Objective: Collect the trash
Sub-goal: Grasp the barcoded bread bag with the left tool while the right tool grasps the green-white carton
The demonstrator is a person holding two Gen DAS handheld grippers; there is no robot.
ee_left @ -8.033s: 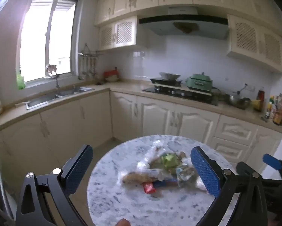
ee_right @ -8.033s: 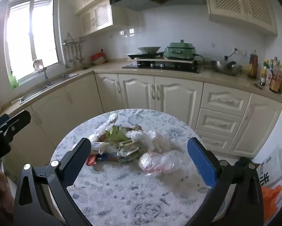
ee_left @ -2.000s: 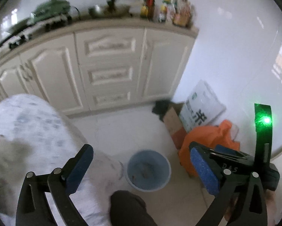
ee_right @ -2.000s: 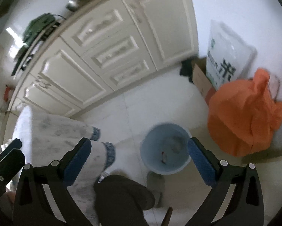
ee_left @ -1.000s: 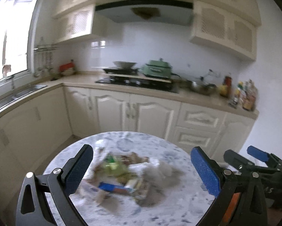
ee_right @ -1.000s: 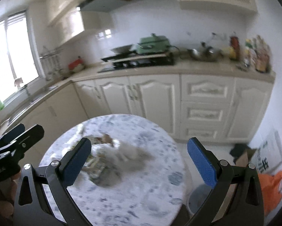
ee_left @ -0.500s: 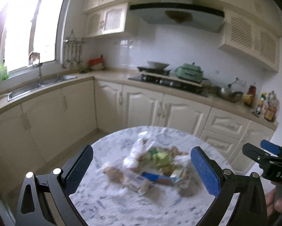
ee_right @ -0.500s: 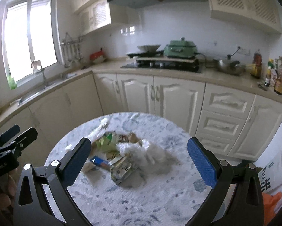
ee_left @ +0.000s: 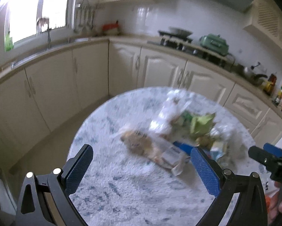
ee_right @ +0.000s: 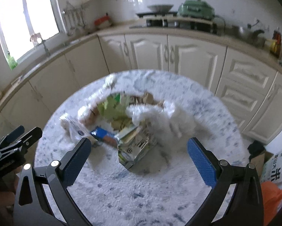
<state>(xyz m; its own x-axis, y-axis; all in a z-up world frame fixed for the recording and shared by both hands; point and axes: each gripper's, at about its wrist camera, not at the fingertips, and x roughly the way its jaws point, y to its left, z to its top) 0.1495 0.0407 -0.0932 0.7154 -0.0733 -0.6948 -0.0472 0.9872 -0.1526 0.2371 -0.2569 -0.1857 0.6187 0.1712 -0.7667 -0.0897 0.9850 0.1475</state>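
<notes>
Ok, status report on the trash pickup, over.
Left gripper open, empty. Right gripper open, empty, over table. Trash pile on table, untouched. Silver wrapper nearest right gripper. Nothing blocking.

White table (ee_right: 141,197) mottled blue-grey — wrappers green (ee_right: 110,106), blue (ee_right: 101,134), silver (ee_right: 135,146); cream cabinets (ee_right: 195,60), orange bag (ee_right: 272,197).

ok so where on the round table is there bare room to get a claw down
Bare marble lies along the near edge of the round marble table, between the open right claw and the silver foil packet, and at the left rim beside the clear bread wrapper. The middle is crowded: green wrapper, blue wrapper, white crumpled plastic.
</notes>
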